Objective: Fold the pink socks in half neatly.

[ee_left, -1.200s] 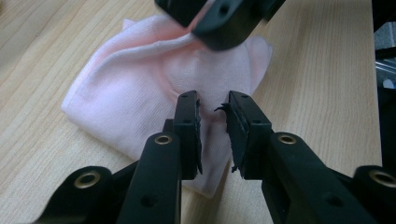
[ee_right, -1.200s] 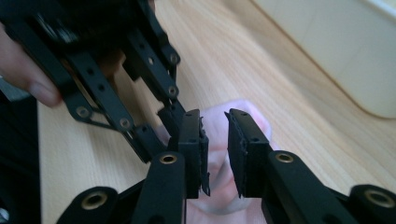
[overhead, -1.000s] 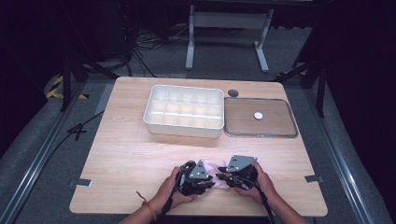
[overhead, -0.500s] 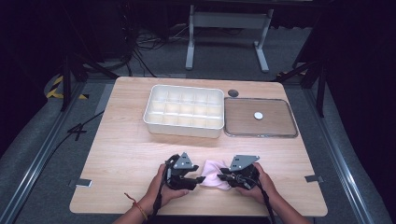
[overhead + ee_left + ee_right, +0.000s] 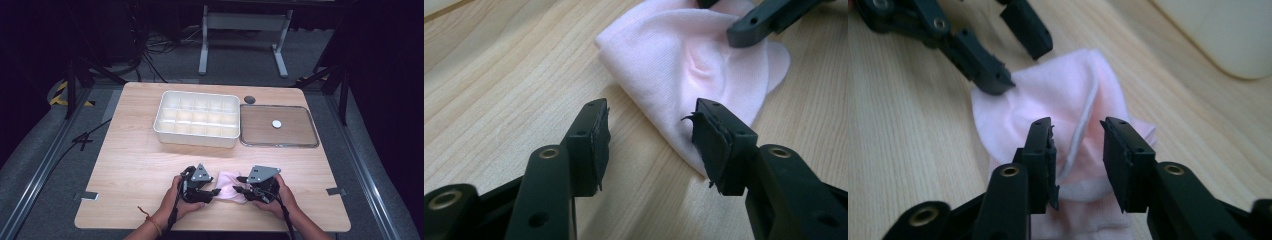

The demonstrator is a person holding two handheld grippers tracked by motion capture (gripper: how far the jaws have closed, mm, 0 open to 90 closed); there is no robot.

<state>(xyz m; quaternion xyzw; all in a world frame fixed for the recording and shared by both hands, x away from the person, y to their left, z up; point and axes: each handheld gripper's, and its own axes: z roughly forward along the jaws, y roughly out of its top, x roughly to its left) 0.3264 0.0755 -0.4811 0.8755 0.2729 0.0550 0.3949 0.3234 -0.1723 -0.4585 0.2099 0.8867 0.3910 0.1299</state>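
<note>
From above, a pink cloth point(image 5: 227, 186) lies on the table point(image 5: 130, 150) between the left gripper point(image 5: 214, 192) and right gripper point(image 5: 239, 189); no writing is legible. In the left gripper view, the jaws stand apart, one pad at the cloth's edge. In the right gripper view, the jaws, which have just been opening, straddle a fold without pressing it, their bases cut off.

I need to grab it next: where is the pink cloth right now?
In the high view, the pink cloth lies on the table's near edge, between the two hand-held grippers.

left gripper point(image 5: 214, 191): jaws apart; right gripper point(image 5: 239, 189): jaws just widened, seemingly unclamped
</note>
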